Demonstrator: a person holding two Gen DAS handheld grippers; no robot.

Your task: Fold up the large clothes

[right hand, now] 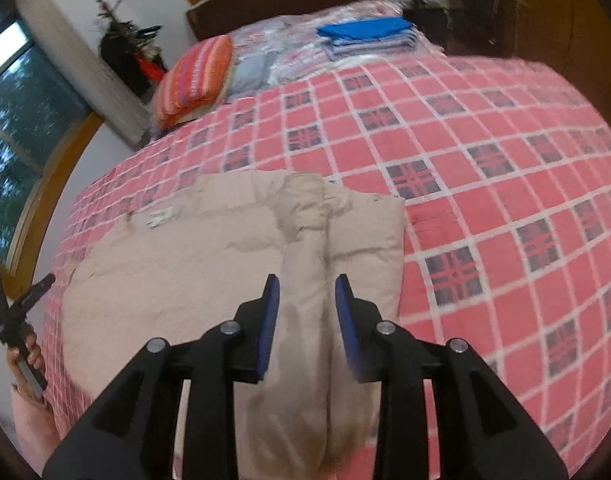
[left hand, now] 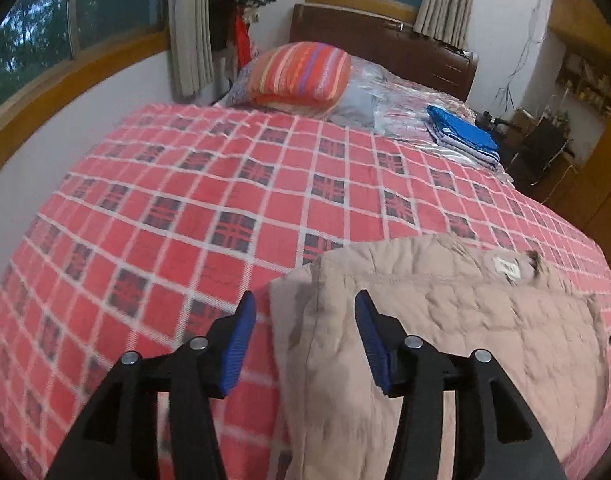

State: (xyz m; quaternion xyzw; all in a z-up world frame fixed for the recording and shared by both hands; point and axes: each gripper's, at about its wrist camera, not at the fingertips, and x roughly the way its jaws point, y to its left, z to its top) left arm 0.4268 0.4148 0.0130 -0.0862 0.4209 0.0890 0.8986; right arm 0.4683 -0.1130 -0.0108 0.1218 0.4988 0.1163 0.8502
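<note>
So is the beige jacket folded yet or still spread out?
Partly folded: the jacket has its sides turned in over the middle, but it lies long on the bed.

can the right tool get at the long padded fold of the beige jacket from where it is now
Probably yes. The right tool is open, its blue pads either side of the long padded fold of the beige jacket on the checked bedspread, with nothing lying between them.

Jacket on bed near edge; pillow, folded stack behind at headboard.
</note>
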